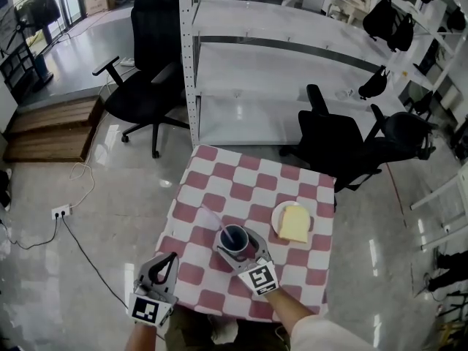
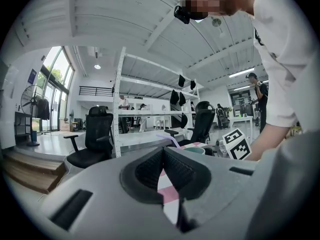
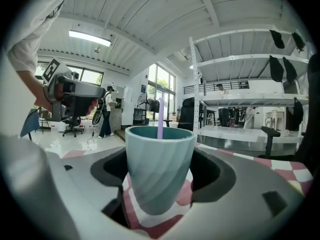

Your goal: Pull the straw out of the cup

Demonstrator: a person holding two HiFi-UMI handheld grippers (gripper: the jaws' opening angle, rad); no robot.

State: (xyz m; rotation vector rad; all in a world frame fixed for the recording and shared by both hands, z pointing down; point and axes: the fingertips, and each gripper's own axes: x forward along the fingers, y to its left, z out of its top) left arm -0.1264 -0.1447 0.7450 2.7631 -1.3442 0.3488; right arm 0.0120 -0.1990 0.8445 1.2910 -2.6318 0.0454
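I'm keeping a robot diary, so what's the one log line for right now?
right gripper: holding cup | straw: in cup | left gripper: shut, empty

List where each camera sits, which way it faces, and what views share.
Head view: on the person's head, facing steeply down at the checkered table; left gripper, right gripper and a forearm show.
Left gripper view: on the left gripper, looking past its closed jaws toward shelving; the person's sleeve at right.
Right gripper view: on the right gripper, facing the cup between its jaws; sleeve at left.
Shared: all three show cup and straw.
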